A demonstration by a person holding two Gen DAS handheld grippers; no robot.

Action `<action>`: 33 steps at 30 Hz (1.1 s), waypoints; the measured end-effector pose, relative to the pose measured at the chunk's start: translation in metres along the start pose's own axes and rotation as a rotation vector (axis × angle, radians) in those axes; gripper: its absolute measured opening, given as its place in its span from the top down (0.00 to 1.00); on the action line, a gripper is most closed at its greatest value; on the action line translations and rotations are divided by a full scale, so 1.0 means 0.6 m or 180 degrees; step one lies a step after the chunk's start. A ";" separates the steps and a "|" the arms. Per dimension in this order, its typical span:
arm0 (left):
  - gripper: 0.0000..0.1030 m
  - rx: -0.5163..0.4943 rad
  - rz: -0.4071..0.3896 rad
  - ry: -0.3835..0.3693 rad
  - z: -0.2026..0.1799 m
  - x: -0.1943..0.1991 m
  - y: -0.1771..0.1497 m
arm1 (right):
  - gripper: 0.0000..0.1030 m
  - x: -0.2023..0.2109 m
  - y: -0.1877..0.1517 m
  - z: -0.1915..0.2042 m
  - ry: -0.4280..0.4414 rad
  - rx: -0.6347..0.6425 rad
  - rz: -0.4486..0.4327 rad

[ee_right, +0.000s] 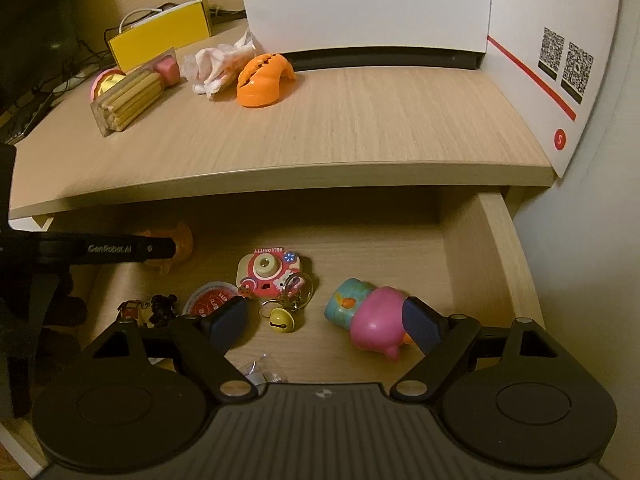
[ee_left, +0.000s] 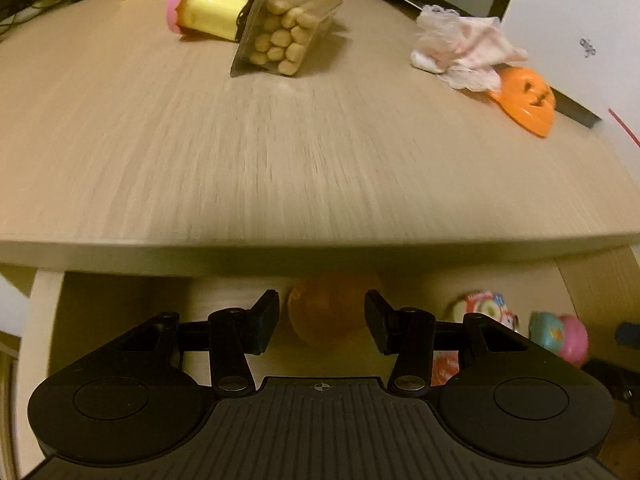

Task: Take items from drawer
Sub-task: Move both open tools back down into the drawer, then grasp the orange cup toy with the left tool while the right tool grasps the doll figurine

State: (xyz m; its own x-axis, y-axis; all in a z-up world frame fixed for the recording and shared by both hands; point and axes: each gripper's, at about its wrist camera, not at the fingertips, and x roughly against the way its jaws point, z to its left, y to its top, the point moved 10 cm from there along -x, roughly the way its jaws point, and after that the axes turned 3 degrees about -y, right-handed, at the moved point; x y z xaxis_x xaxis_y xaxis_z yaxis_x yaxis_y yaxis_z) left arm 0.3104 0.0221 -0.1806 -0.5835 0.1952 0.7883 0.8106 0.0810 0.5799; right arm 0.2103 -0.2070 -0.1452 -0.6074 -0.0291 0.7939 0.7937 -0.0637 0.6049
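Counting what lies in the open drawer (ee_right: 476,248), the right wrist view shows about seven things: one translucent orange item (ee_right: 180,240) at the back left, one pink toy camera (ee_right: 268,272), one round red-lidded cup (ee_right: 210,298), one yellow bell on key rings (ee_right: 282,318), one teal-and-pink toy (ee_right: 368,316), one small dark figure (ee_right: 156,306) and one crumpled clear wrapper (ee_right: 260,372) near the front.

The left claw (ee_left: 320,320) hangs with its jaws apart just ahead of the orange item (ee_left: 328,312), one finger to either side and nothing gripped; that view is blurred, so contact cannot be told. The right claw (ee_right: 328,320) also stands wide open and empty, its right pad (ee_right: 420,324) just beside the teal-and-pink toy.

On the surface (ee_right: 360,128) above lie four loose things: one yellow cup with a pink rim (ee_left: 208,0), one clear pack of biscuit sticks (ee_left: 286,30), one crumpled white cloth (ee_left: 464,50) and one orange pumpkin piece (ee_left: 528,100). One yellow box (ee_right: 160,38) and one white box (ee_right: 368,12) stand at the back.

The surface's front half is bare. Its front edge overhangs the drawer's rear. The drawer's right wall stands near the teal-and-pink toy.
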 end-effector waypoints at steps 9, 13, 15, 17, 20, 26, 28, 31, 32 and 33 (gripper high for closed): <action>0.88 0.0074 0.0395 -0.0242 0.003 -0.033 -0.012 | 0.18 -0.003 -0.003 0.002 -0.0098 0.0068 0.0047; 0.90 0.0020 0.0528 -0.0355 0.006 -0.026 -0.019 | 0.18 -0.004 -0.003 0.006 -0.0104 0.0115 0.0047; 0.91 -0.0047 0.0568 -0.0370 0.006 -0.018 -0.024 | 0.18 -0.003 -0.003 0.009 -0.0143 0.0165 0.0044; 0.91 -0.0131 0.0614 -0.0374 0.008 -0.009 -0.030 | 0.18 -0.002 -0.003 0.011 -0.0183 0.0207 0.0022; 0.91 -0.0228 0.0681 -0.0381 0.011 -0.001 -0.040 | 0.18 0.000 -0.003 0.010 -0.0217 0.0209 0.0008; 0.91 -0.0368 0.0760 -0.0418 0.000 0.019 -0.055 | 0.18 0.003 -0.002 0.005 -0.0289 0.0145 -0.0033; 0.91 -0.0405 0.0774 -0.0441 -0.001 0.032 -0.059 | 0.18 0.005 -0.002 0.004 -0.0324 0.0144 -0.0045; 0.91 -0.0418 0.0788 -0.0447 -0.002 0.052 -0.059 | 0.18 0.004 -0.002 0.004 -0.0369 0.0156 -0.0047; 0.91 -0.0416 0.0796 -0.0445 -0.001 0.058 -0.061 | 0.18 0.005 -0.003 0.003 -0.0380 0.0159 -0.0049; 0.91 -0.0413 0.0802 -0.0440 0.004 0.064 -0.062 | 0.18 0.005 -0.002 0.003 -0.0389 0.0163 -0.0052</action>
State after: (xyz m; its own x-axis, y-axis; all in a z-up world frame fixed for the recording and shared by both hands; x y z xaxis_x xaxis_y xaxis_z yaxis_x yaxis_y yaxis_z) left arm 0.2580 0.0289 -0.1722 -0.3457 0.3251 0.8802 0.9106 -0.1103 0.3984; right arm 0.2074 -0.2050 -0.1435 -0.6142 0.0934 0.7836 0.7863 -0.0122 0.6177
